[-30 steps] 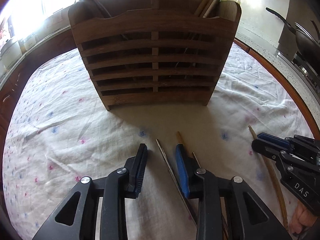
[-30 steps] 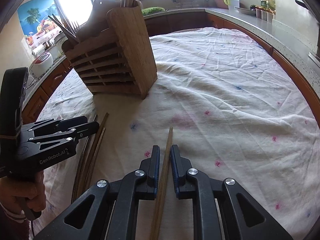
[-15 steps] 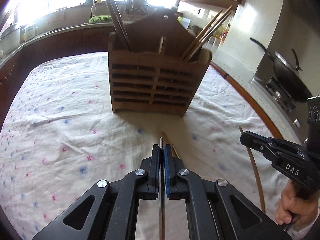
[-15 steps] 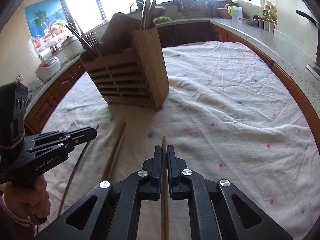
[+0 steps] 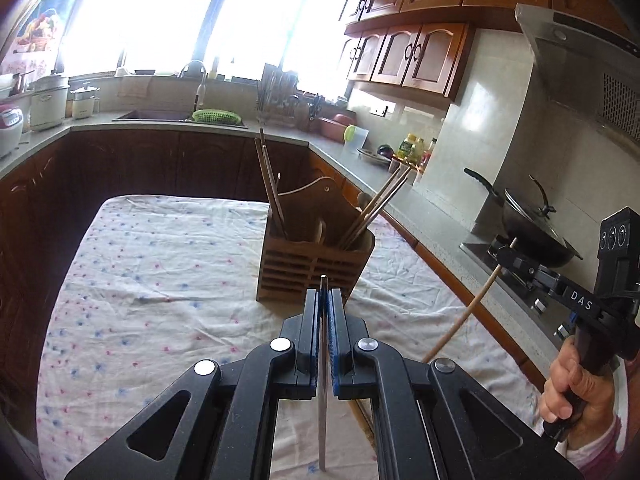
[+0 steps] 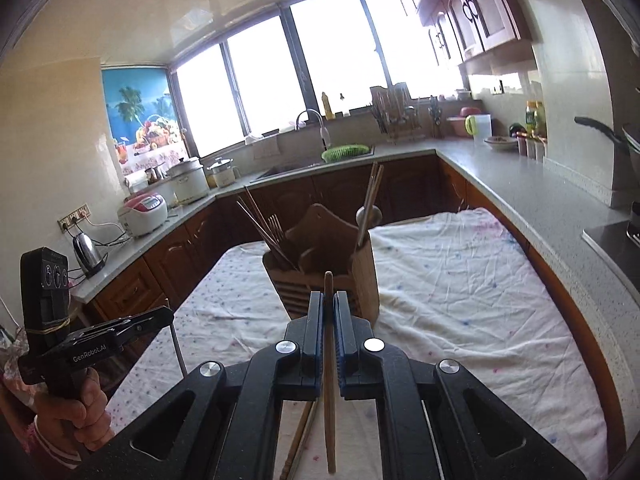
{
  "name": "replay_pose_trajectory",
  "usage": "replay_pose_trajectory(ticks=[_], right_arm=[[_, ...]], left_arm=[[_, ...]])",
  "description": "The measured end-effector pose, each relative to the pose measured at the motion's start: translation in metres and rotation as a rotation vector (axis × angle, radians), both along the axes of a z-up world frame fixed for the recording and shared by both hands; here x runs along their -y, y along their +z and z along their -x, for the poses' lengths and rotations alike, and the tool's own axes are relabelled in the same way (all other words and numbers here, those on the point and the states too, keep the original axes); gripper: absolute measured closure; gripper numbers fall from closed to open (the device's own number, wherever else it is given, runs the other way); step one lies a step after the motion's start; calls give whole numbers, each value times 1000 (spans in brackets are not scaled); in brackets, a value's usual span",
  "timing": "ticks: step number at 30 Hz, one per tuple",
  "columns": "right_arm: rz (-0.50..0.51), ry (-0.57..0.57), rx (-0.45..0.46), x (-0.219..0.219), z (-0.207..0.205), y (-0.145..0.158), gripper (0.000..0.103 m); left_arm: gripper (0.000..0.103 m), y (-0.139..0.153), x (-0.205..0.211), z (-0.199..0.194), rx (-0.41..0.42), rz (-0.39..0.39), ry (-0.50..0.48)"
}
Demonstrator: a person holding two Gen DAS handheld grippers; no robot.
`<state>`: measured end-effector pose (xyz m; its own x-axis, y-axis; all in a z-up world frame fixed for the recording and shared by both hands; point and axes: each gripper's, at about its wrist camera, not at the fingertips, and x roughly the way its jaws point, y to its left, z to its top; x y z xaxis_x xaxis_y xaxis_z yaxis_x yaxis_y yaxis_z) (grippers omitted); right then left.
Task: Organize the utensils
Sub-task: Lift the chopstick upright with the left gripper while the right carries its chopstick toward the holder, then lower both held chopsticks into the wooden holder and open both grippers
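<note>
Sunlit kitchen counters and dark wood cabinets ring the table (image 5: 120,264), which is covered with a wrinkled white cloth dotted pink and blue. Toward its far side stands the slatted wooden utensil holder (image 5: 312,268), already carrying several sticks: in the left wrist view about two lean in its left compartment and three or so in its right, though the exact count is hard to read. Two hand-held grippers are up over the cloth, each clamped on one utensil. The left hand-held gripper (image 5: 324,300) pinches a thin metal chopstick (image 5: 322,400) along its length, the shaft running back under the camera. The right hand-held gripper (image 6: 329,304) is closed on a wooden chopstick (image 6: 329,400) the same way. Both are light and stiff; the metal one looks smooth and likely to slip or swivel between the pads, the wooden one should grip better. Taken near mid-shaft, as now, either can pivot, so tipping it tip-down over a compartment calls for care. At least one more stick (image 6: 298,440) lies on the cloth below.
</note>
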<state>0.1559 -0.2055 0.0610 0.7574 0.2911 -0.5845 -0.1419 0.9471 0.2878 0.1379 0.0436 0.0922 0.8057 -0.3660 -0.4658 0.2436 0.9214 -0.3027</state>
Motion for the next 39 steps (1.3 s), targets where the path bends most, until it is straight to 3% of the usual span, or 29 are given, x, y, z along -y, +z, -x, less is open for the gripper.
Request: replay_pose_trajectory(ticks=[9, 18, 28, 39], right_arm=[[6, 12, 47, -11, -6, 15, 98], [-2, 6, 56, -7, -10, 17, 98], [-7, -3, 92, -6, -27, 28, 98], [-35, -54, 190, 4, -77, 58, 98]], left_arm=[[101, 12, -8, 18, 44, -3, 25], [101, 21, -10, 10, 72, -10, 34], [101, 45, -14, -14, 140, -16, 56], [101, 81, -9, -74, 259, -1, 94]])
